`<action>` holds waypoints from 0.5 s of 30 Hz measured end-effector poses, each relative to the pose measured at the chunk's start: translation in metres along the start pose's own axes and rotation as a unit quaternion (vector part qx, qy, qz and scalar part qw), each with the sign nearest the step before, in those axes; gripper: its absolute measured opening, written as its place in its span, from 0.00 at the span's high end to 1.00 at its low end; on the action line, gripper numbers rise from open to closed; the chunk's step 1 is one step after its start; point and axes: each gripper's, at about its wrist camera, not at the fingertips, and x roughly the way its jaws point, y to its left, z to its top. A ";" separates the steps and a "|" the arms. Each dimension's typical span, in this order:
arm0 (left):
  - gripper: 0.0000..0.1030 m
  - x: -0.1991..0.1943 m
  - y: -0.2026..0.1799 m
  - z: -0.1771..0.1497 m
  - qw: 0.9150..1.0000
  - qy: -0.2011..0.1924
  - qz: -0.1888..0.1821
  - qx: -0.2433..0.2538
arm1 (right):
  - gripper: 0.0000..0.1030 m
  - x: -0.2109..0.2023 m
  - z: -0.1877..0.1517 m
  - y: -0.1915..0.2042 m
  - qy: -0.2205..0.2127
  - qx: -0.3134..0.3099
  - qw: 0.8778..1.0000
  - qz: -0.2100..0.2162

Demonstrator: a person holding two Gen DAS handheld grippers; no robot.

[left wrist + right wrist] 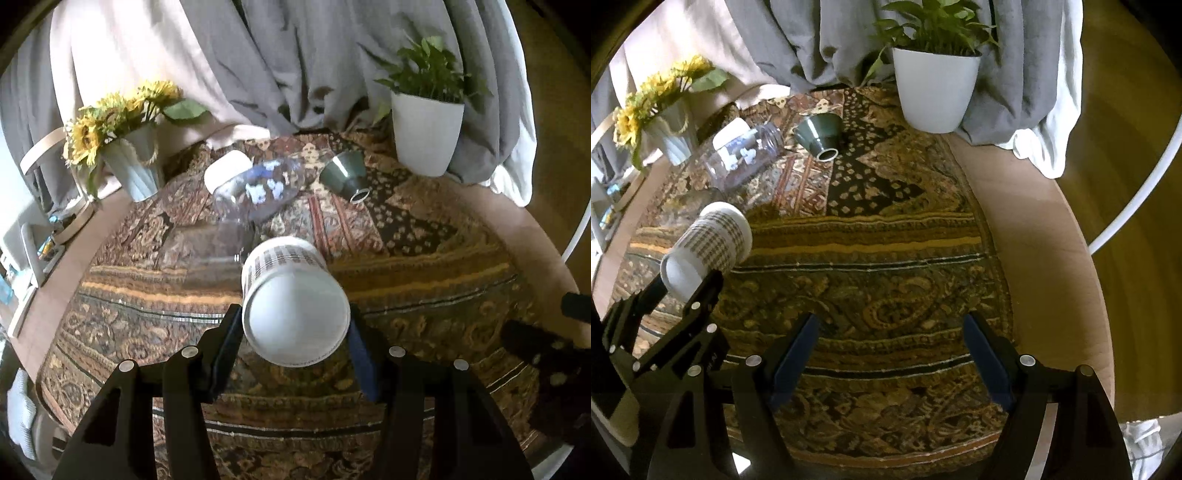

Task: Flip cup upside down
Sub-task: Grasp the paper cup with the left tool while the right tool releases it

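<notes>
Your left gripper (295, 325) is clamped across the white houndstooth cup (291, 295), held tilted above the patterned cloth (406, 295) so it can rotate. Your right gripper (892, 354) hovers with fingers apart, clear of the turn.

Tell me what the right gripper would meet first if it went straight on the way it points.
Probably the patterned cloth itself: the open right gripper points down at bare cloth, nothing between its fingers. The green cup lies farther back.
</notes>
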 end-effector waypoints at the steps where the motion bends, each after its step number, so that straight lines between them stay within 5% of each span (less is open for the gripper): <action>1: 0.48 -0.002 0.000 0.004 1.000 -0.003 -0.001 0.000 | 0.22 0.000 0.001 0.000 0.000 0.002 1.000 0.002; 15: 0.49 -0.006 0.015 -0.002 1.000 -0.019 0.004 0.000 | 0.22 0.000 0.013 0.010 -0.010 -0.001 1.000 0.013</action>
